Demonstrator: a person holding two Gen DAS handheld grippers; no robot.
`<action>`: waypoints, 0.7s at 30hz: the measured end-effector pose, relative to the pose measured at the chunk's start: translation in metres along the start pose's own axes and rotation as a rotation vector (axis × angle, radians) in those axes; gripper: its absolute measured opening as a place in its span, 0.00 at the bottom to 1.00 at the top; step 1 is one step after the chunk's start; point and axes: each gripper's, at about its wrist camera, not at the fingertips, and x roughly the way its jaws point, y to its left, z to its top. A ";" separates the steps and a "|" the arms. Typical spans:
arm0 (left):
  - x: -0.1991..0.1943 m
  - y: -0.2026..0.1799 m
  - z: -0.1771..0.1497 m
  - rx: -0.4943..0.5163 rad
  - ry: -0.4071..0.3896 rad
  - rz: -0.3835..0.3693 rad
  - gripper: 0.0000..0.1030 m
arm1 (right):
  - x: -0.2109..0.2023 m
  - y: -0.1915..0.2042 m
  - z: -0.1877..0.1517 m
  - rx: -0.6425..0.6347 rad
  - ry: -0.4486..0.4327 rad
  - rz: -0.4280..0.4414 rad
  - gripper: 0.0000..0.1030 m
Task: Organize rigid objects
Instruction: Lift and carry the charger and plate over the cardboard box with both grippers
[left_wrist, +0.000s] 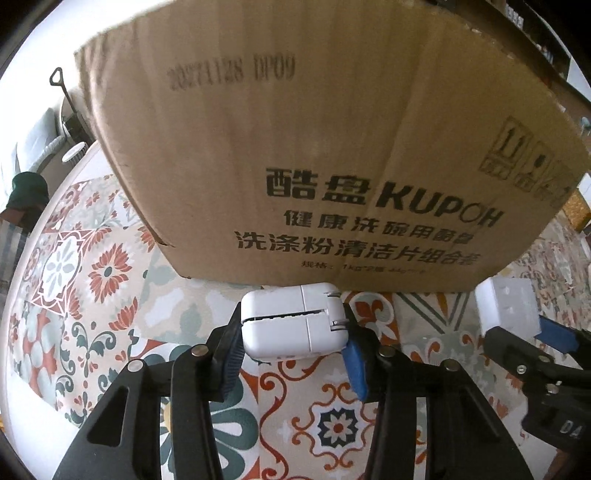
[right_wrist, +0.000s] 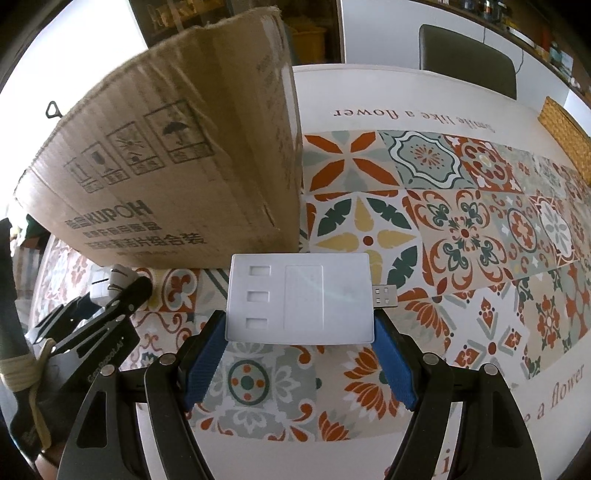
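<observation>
My left gripper (left_wrist: 293, 345) is shut on a white plug adapter (left_wrist: 293, 325) with metal prongs, held just above the patterned tablecloth, close in front of a big cardboard box (left_wrist: 314, 140). My right gripper (right_wrist: 299, 332) is shut on a flat white USB hub (right_wrist: 299, 297) whose metal plug (right_wrist: 385, 296) sticks out to the right. The hub hangs over the cloth just right of the box (right_wrist: 177, 166). The right gripper with the hub also shows in the left wrist view (left_wrist: 506, 308). The left gripper and adapter show in the right wrist view (right_wrist: 110, 288).
The patterned tablecloth (right_wrist: 461, 229) covers a white table (right_wrist: 369, 85). A dark chair (right_wrist: 467, 59) stands at the far side. A woven basket (right_wrist: 569, 136) sits at the far right edge. Shelves line the back wall.
</observation>
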 end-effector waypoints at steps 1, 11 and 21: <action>-0.005 0.001 -0.001 0.006 -0.007 -0.003 0.45 | -0.002 0.001 -0.001 -0.002 -0.001 0.002 0.74; -0.042 0.007 -0.006 0.015 -0.045 -0.019 0.45 | -0.022 0.008 -0.009 -0.007 -0.014 0.016 0.74; -0.092 0.013 -0.004 0.005 -0.099 -0.041 0.45 | -0.066 0.015 -0.014 -0.014 -0.079 0.035 0.74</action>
